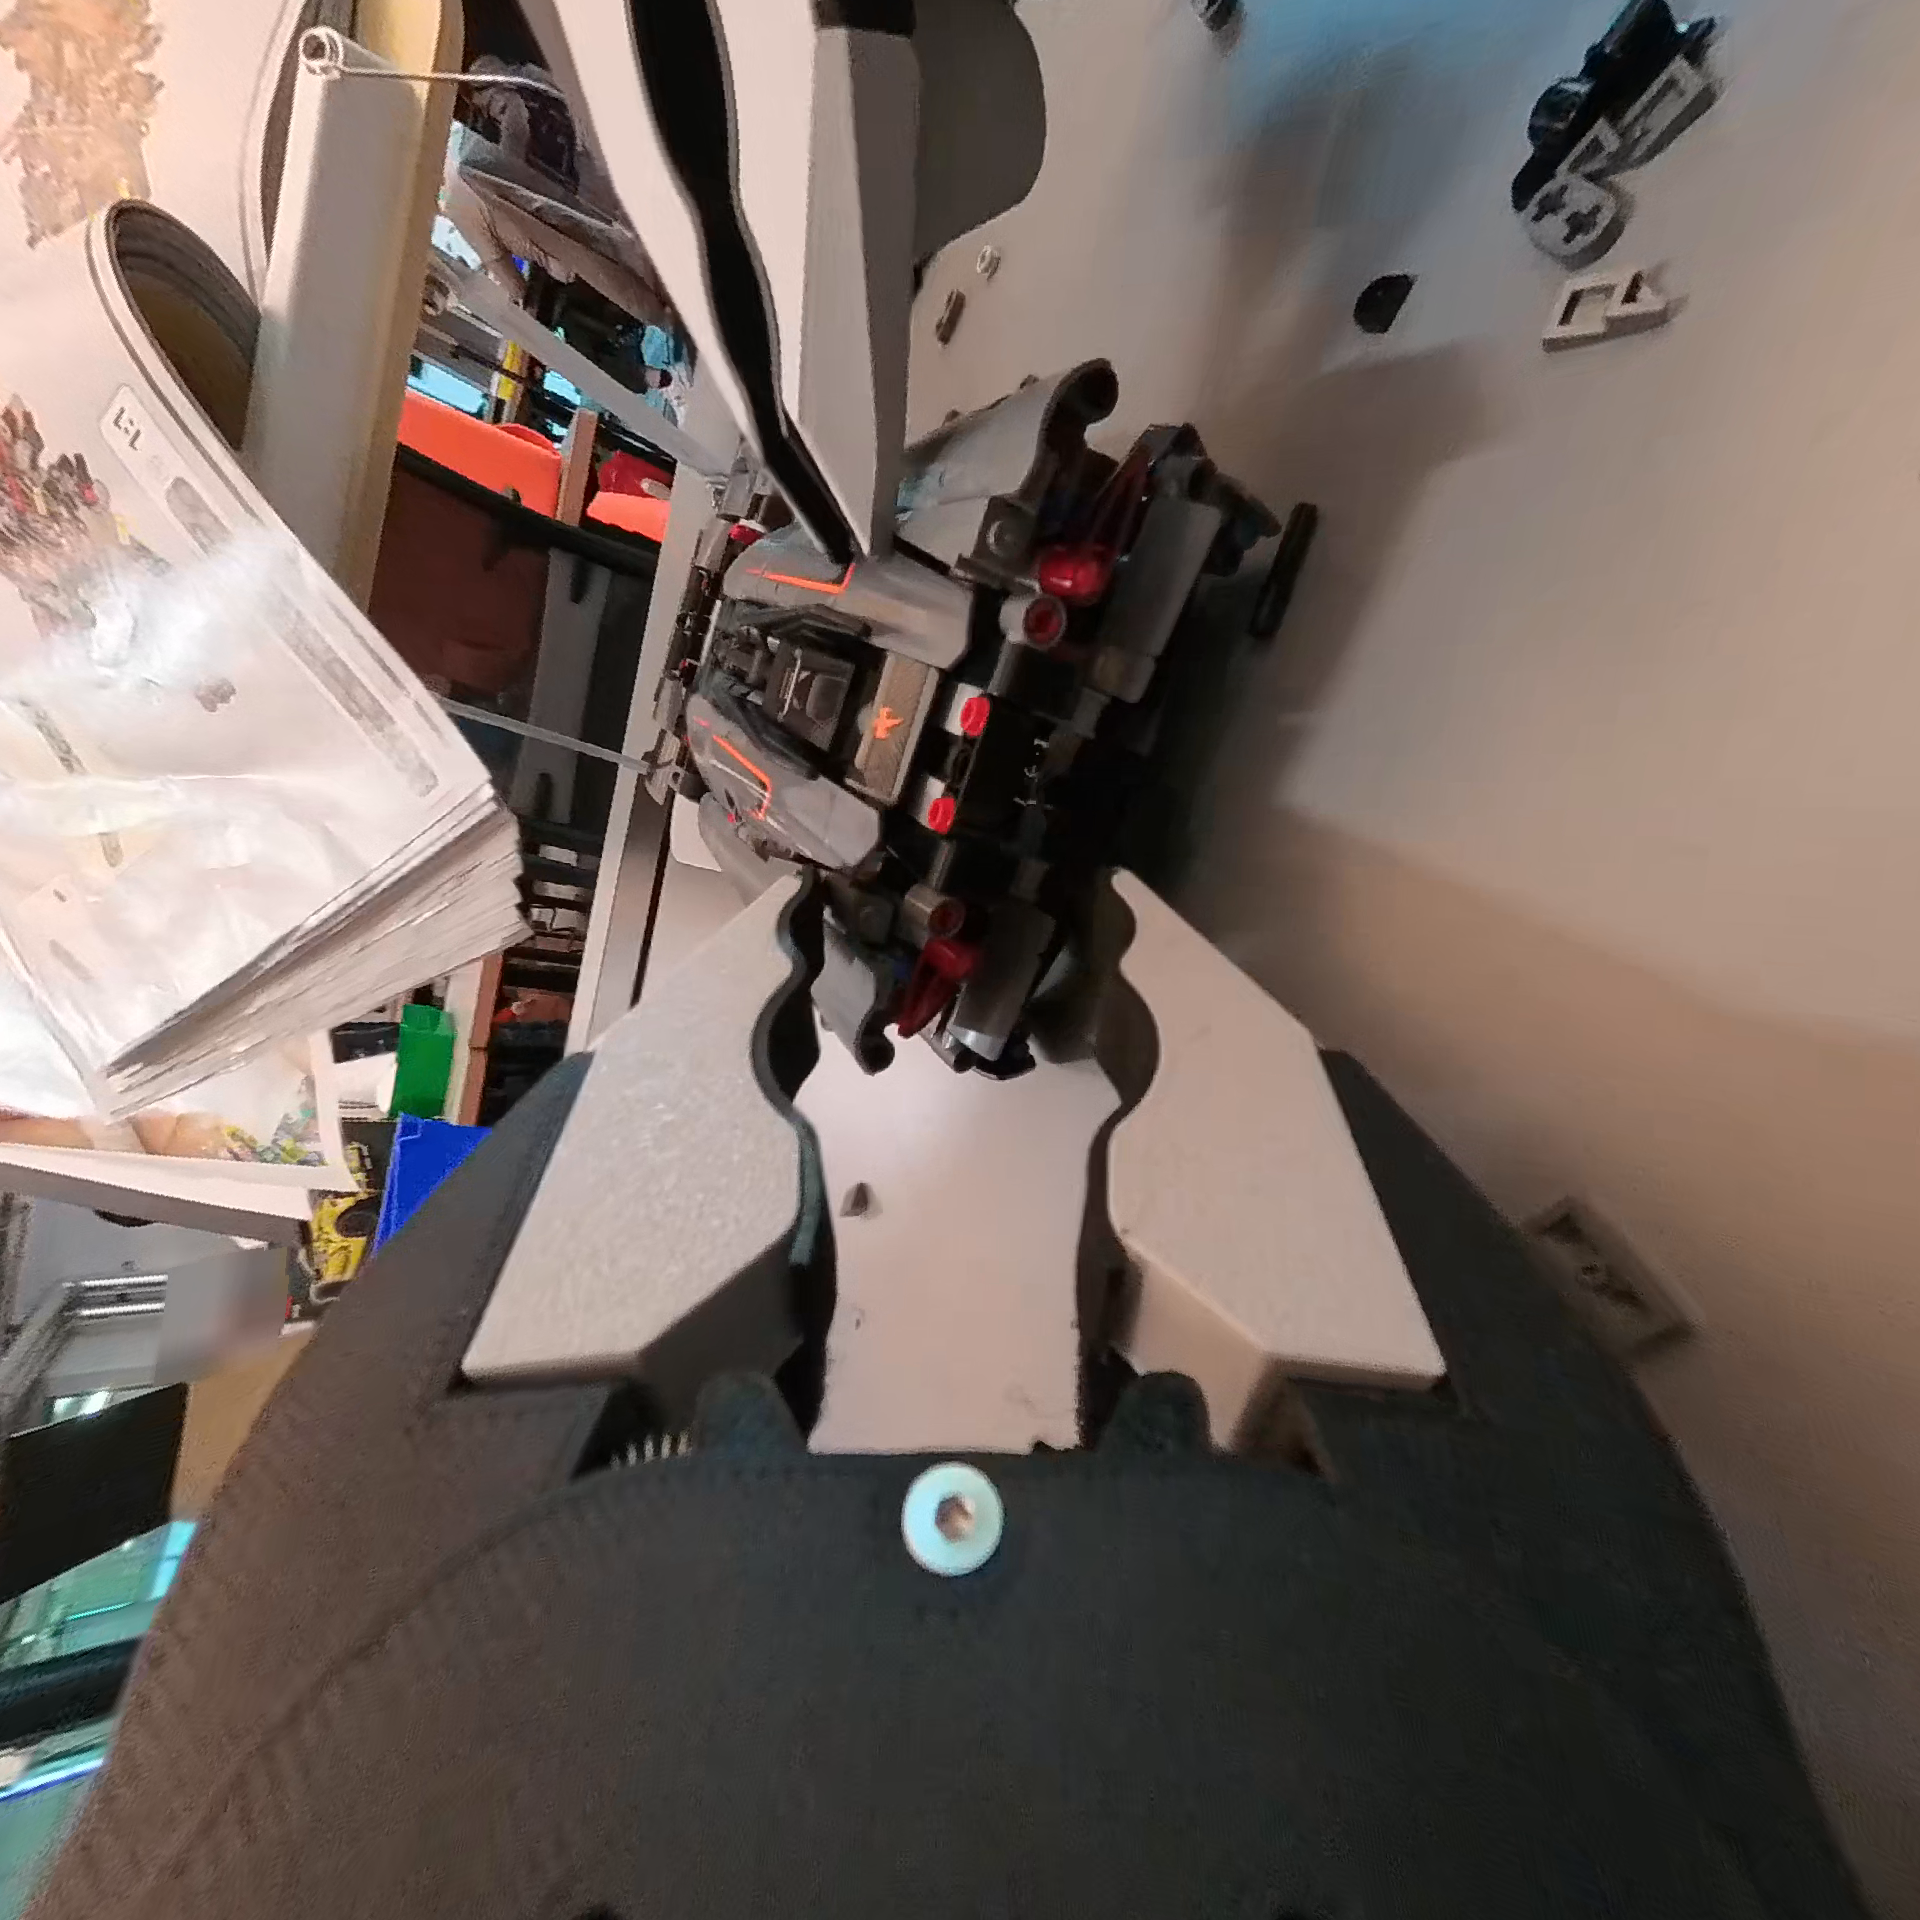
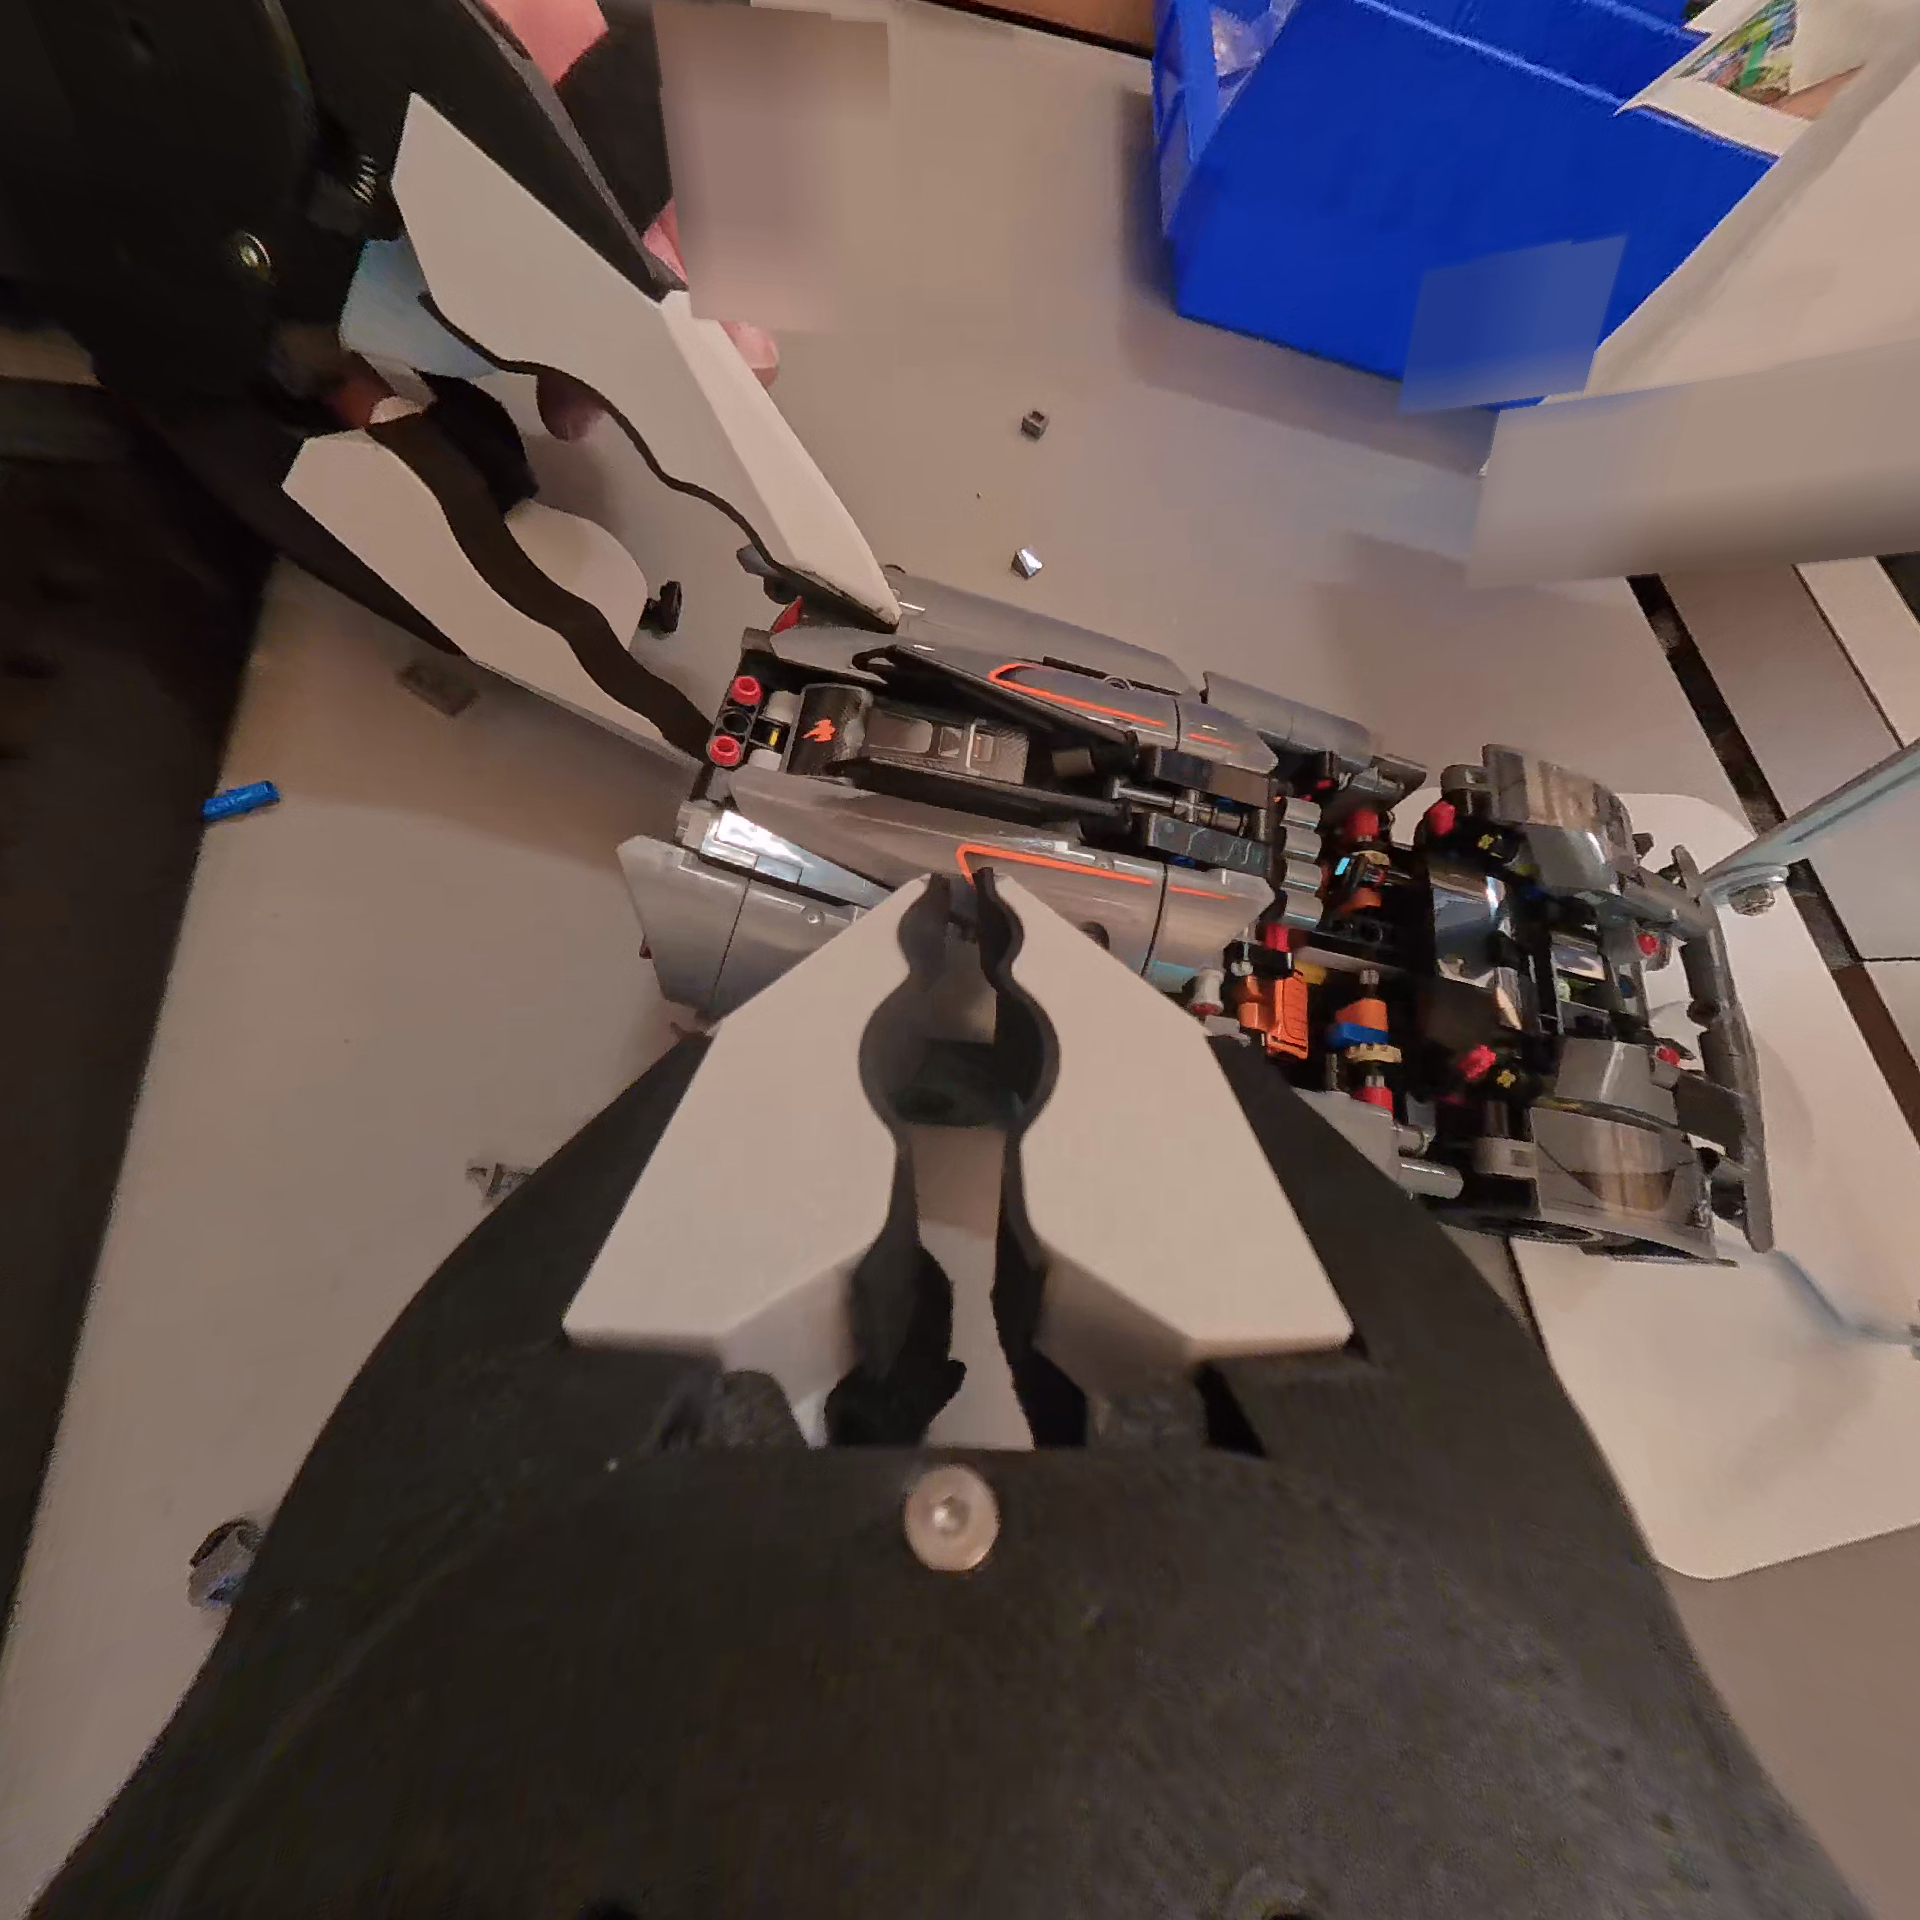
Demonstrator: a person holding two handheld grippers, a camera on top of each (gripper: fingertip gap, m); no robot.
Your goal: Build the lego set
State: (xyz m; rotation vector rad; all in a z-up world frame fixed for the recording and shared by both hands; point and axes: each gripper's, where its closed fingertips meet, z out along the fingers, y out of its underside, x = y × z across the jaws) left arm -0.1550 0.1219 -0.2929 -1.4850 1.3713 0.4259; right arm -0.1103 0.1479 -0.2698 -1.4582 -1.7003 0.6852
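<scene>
A grey and black lego car [image 1: 883, 707] with orange stripes and red pins lies on the white table [image 1: 1558, 727]. It also shows in the right wrist view [image 2: 1039, 790], with its open rear full of coloured parts. My left gripper [image 1: 956, 904] has its jaws wide around the car's front end, one finger on top and one by the underside; it also shows in the right wrist view [image 2: 790, 675]. My right gripper [image 2: 961, 888] is shut, its tips pressed on the car's near grey side panel. It comes in from above in the left wrist view [image 1: 847, 545].
An open instruction booklet [image 1: 260, 727] stands at the left. A blue bin [image 2: 1403, 187] is at the back. Loose parts lie about: a black and grey sub-assembly [image 1: 1600, 135], a grey piece [image 1: 1610, 312], a blue pin [image 2: 239, 800], small grey bits [image 2: 1029, 561]. A white plate [image 2: 1662, 1403] lies under the car's rear. Across from one pair of fingers to the other is roughly 7 centimeters. My left gripper's tips are some 10 centimeters from the grey piece [image 1: 1610, 312]. Seen from the right wrist view [image 2: 499, 1165] as well.
</scene>
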